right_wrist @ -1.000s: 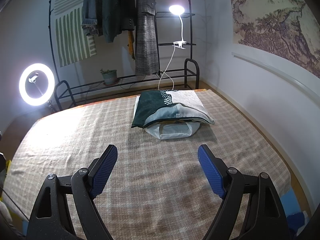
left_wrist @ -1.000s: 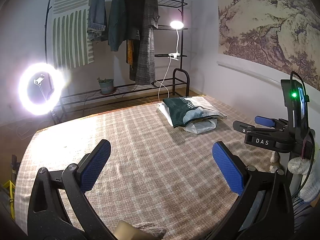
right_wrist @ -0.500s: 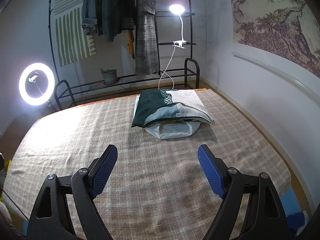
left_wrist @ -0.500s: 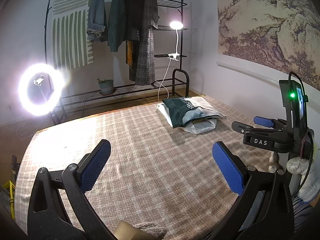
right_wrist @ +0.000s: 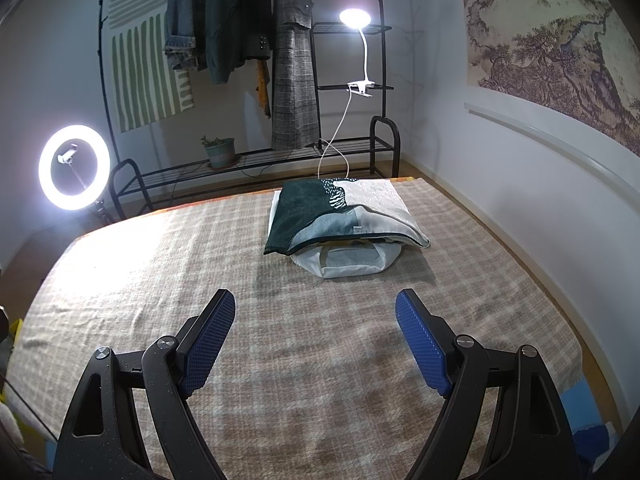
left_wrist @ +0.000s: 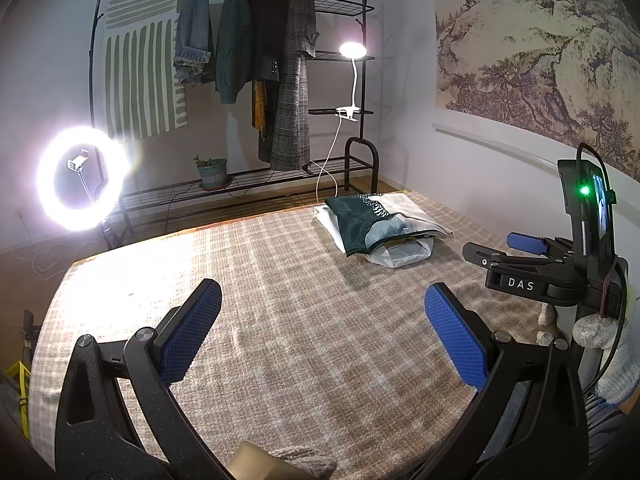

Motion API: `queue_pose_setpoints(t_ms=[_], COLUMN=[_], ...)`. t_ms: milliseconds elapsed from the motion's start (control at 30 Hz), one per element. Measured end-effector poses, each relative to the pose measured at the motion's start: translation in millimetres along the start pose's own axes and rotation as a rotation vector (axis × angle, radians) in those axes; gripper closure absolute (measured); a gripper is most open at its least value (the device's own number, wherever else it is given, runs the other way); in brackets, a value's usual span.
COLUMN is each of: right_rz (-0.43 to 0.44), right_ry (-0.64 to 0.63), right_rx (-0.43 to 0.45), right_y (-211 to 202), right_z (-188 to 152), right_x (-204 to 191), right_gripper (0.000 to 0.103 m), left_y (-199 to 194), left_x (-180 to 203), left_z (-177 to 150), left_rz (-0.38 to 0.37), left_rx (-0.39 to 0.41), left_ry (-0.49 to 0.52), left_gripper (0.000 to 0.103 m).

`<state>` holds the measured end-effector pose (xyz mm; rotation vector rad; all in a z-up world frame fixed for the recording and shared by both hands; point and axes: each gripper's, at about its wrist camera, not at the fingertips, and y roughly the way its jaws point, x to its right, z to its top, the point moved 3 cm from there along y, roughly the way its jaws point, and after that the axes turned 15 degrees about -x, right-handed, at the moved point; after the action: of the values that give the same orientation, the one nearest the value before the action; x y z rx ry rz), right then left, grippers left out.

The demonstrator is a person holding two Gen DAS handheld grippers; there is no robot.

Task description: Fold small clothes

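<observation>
From my left hand-held gripper (left_wrist: 322, 330) I look across a bed covered with a beige checked blanket (left_wrist: 280, 300). Its blue pads (left_wrist: 188, 332) stand wide apart with nothing between them, only bare blanket below. My right hand-held gripper (right_wrist: 316, 338) is likewise spread wide and empty, hovering over the near part of the blanket (right_wrist: 312, 380); in the left view I see its black body marked DAS (left_wrist: 532, 276) off to the right, with a green light on the device mounted upright on it, and a gloved hand (left_wrist: 600, 344) below it.

The clothes I have to fold sit at the far end of the bed, toward the right, well apart from both grippers. They form a stack: a dark green, grey and cream patterned piece (right_wrist: 340, 214) lies folded on top, and a white piece (right_wrist: 348, 260) bulges out from under its near edge. From the left view the same stack (left_wrist: 380, 224) appears beyond and to the right of my pads.

Past the bed's far edge a black metal rack (right_wrist: 348, 88) holds hanging jackets and a plaid coat (right_wrist: 294, 80), with a small potted plant (right_wrist: 219, 152) on its low shelf. A white clip lamp (right_wrist: 355, 18) shines from the rack, its cord trailing down toward the stack. A ring light (right_wrist: 74, 167) glows at the left. A striped green cloth hangs on the back wall, and a landscape painting (right_wrist: 560, 40) covers the right wall.
</observation>
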<state>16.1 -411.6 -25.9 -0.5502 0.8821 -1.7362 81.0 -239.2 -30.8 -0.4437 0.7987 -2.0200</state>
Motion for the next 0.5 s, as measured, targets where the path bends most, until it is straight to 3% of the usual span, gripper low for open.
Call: queue_pose_setpoints(t_ms=[500], right_rz=[0.001], right_ry=[-0.004], right_rx=[-0.005], right_y=[1.6], right_z=[-2.0], right_x=[-1.3], right_gripper=[0.020], left_y=[-8.1], left_x=[-1.0], left_z=[4.0], left_rz=[0.013], left_rx=[0.021], left_ry=[-0.006], left_gripper=[0.000])
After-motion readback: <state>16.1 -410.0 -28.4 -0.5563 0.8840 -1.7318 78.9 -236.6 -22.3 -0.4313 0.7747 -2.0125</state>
